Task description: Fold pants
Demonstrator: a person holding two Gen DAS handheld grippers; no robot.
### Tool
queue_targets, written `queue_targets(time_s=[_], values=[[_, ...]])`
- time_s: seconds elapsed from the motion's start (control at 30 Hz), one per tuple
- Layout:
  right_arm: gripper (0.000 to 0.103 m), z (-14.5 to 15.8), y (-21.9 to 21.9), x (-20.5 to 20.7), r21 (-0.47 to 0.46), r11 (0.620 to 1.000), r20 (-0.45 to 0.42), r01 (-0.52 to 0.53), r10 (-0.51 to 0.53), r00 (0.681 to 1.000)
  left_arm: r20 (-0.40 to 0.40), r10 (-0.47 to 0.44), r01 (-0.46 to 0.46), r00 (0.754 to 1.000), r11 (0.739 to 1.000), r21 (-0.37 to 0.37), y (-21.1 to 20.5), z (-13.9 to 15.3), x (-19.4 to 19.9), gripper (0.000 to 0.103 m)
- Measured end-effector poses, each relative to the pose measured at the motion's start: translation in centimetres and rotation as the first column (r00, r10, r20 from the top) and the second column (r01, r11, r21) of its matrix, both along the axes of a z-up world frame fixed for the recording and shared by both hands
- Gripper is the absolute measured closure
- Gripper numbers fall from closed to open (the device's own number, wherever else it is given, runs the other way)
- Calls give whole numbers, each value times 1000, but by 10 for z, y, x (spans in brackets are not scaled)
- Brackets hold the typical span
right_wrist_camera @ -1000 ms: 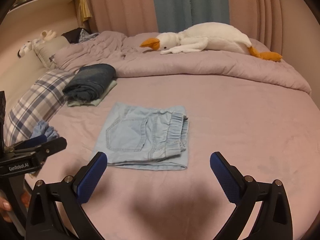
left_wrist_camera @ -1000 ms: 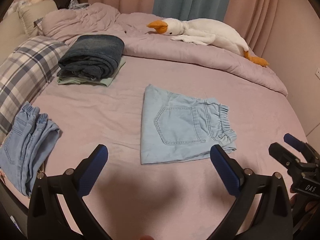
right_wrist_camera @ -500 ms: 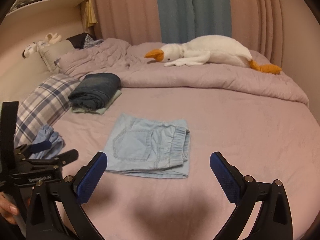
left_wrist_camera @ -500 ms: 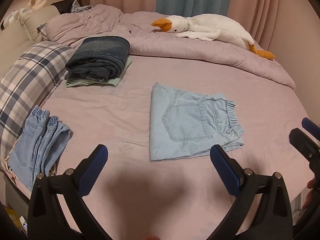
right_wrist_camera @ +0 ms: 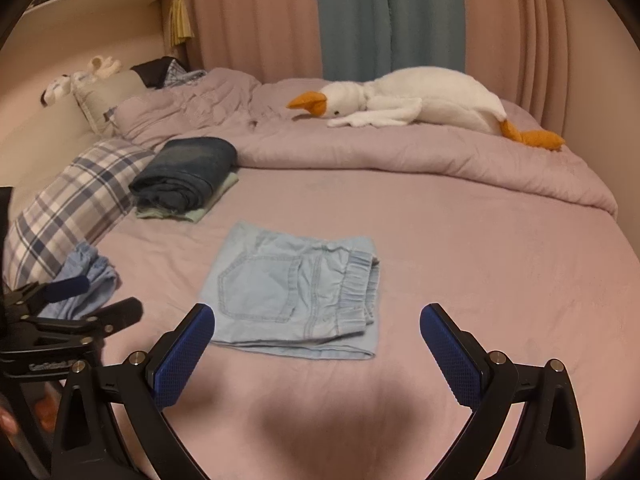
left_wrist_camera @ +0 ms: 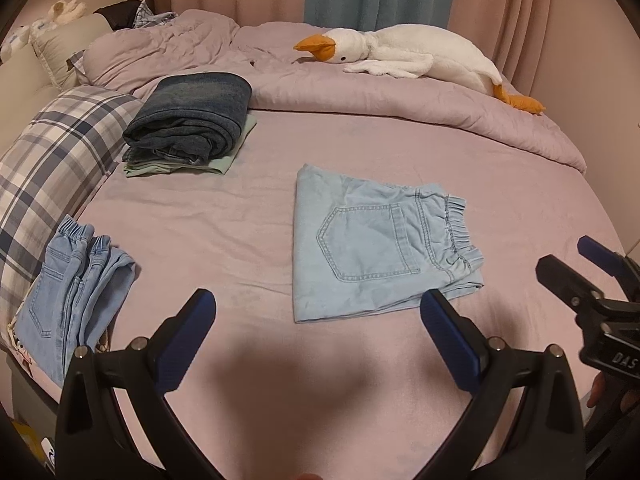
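The bed (left_wrist_camera: pixel 380 152) is covered by a mauve sheet, and its flat middle is kept free as the folding surface, with bedding pushed to the far side. One quilt (left_wrist_camera: pixel 360 96) is bunched along the back, and one plush goose (left_wrist_camera: pixel 408 54) is laid on it, out of the way. One plaid pillow (left_wrist_camera: pixel 52 152) is set along the left edge.

Three lots of clothing can be counted. One stack of folded clothes (left_wrist_camera: pixel 188 120), dark denim over a pale green piece, is parked beside the pillow, presumably as the finished pile. One pair of light-blue jeans (left_wrist_camera: pixel 72 280) is draped at the near-left edge, probably waiting its turn. One pair of pale denim pants (left_wrist_camera: pixel 376 248) is laid in the middle of the sheet, folded into a compact rectangle with the back pocket up and the elastic waistband at the right; the folding is judged to be essentially complete.

Two tongs are present. The left tongs (left_wrist_camera: pixel 318 330) are spread wide and empty, held above the sheet just short of the pants. The right tongs (right_wrist_camera: pixel 316 342) are likewise spread and empty, near the pants' front edge, nothing being touched.
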State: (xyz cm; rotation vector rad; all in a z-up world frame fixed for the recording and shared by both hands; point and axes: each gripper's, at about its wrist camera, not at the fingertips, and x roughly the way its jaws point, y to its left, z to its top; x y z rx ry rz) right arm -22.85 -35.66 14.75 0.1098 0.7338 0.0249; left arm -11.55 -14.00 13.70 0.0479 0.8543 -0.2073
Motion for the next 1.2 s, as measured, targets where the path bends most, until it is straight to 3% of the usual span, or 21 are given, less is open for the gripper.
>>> queue_targets(time_s=[0.17,1.2], values=[[1,-10,-4,3,22,1000,-33,16,-16,999,-6,2,-2,1000,1000,5,-1,-4,4,0],[1,-4,-4,3,10,1000,-18,5,-4,1000,-4,-14,14,1000,1000,1,-3,-6,5,0]])
